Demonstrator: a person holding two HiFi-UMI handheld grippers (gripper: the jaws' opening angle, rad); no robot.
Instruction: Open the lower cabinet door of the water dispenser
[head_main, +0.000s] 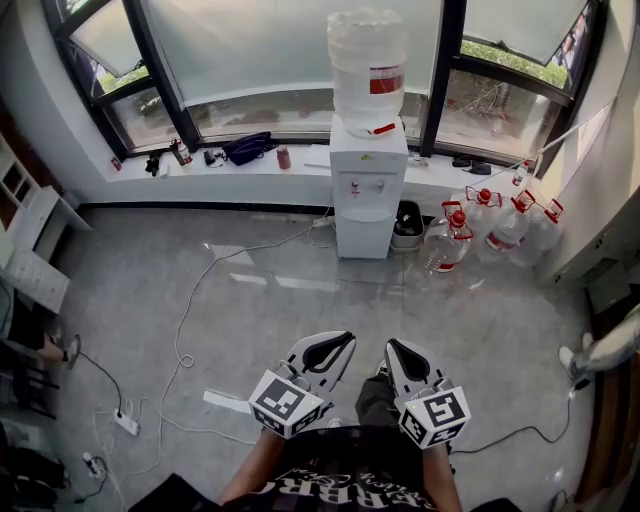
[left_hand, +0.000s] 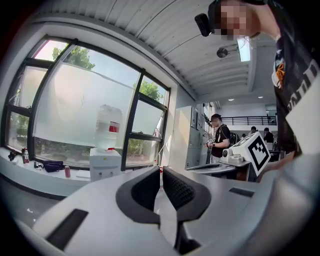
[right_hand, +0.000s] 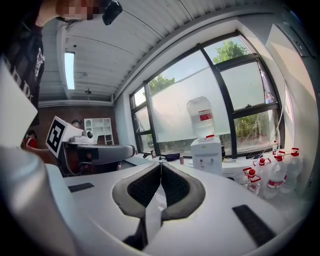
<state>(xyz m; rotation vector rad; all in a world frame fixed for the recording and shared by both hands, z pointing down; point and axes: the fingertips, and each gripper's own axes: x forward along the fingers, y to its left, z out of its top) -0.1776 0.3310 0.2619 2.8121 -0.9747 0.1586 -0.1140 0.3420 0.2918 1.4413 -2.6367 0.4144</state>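
**Dispenser door shut, both grippers clenched empty**
The lower cabinet door (head_main: 366, 232) of the white water dispenser (head_main: 368, 165) stood closed by the window wall, well apart from the left gripper (head_main: 347, 339) and right gripper (head_main: 392, 344). It was probably light and rigid, best pulled by an edge. The fill of the top bottle (head_main: 368, 60) and the red-capped jugs (head_main: 447, 243) was unclear.

Black bag (head_main: 248, 147) and red can (head_main: 283, 157) on windowsill (head_main: 230, 180); red-capped water jugs (head_main: 507, 225) below its right end; white cable (head_main: 195, 290) on floor before it.
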